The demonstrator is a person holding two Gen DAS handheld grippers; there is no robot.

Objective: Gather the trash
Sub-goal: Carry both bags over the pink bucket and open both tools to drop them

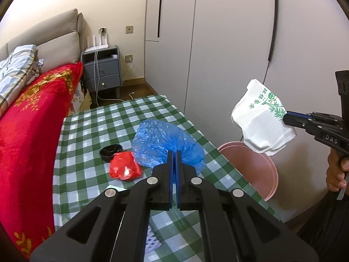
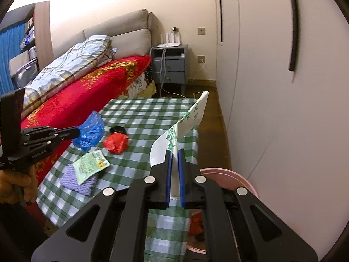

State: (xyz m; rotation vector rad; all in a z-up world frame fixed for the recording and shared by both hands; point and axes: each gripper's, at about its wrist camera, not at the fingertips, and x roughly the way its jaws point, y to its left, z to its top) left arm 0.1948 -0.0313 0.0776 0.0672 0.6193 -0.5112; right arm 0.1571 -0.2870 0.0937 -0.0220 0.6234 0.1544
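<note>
Black two-finger grippers with blue pads were seen.
Silver round screws were set on the left gripper (image 1: pixel 174 152) and right gripper (image 2: pixel 174 152); white lettering was printed on their sides.

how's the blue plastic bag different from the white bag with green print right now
The blue plastic bag is crinkled and translucent; the white bag with green print looks flat, opaque and creased. The left gripper pinches the blue one close above the checked tablecloth; the right gripper holds the white one above the pink bin. Both are gripped.
</note>
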